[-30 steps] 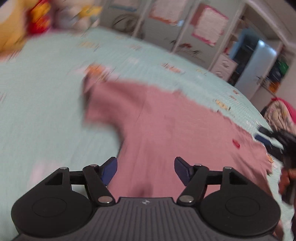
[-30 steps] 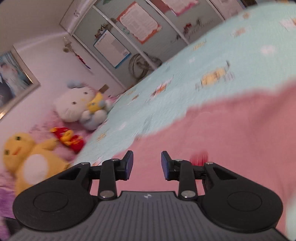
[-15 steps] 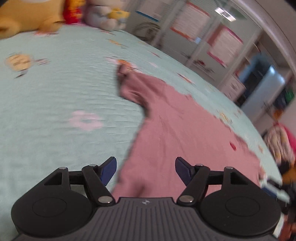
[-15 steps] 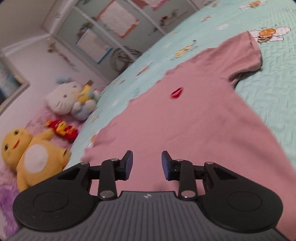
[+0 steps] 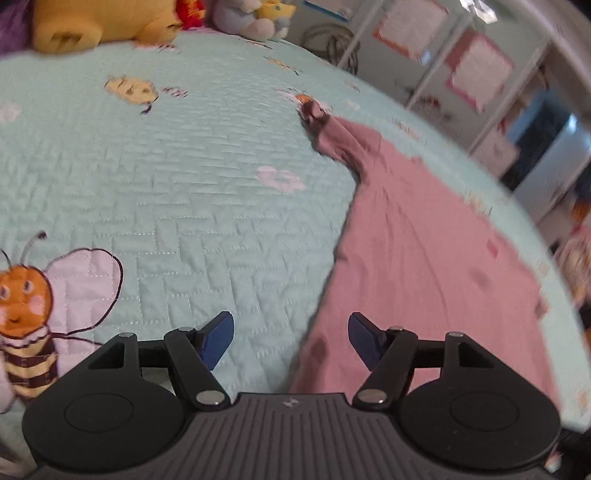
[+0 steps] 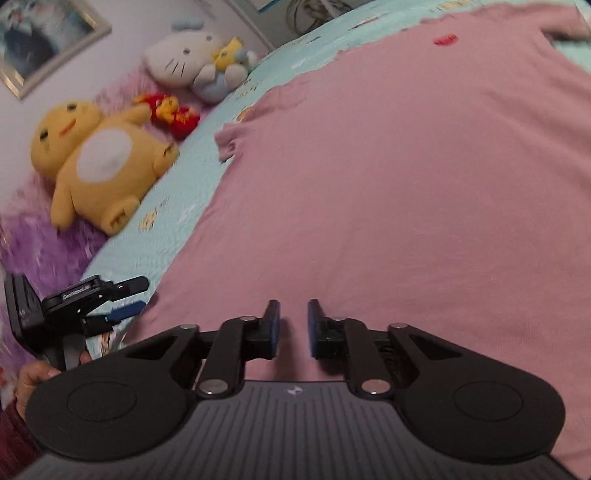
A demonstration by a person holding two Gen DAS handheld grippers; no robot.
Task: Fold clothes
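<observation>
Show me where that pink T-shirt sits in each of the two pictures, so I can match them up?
Left wrist view: the pink T-shirt fills the right half, one sleeve reaching up toward the middle top.
Right wrist view: it covers most of the picture, centre and right, ahead of the right tongs.
Shared landmark: the yellow plush toy, top left in one, left in the other.

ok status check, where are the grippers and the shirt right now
Left gripper open over the shirt's side edge. Right gripper narrowly open, empty, above the hem. Pink shirt flat on the bedspread, one sleeve bunched. Nothing in the way.
</observation>
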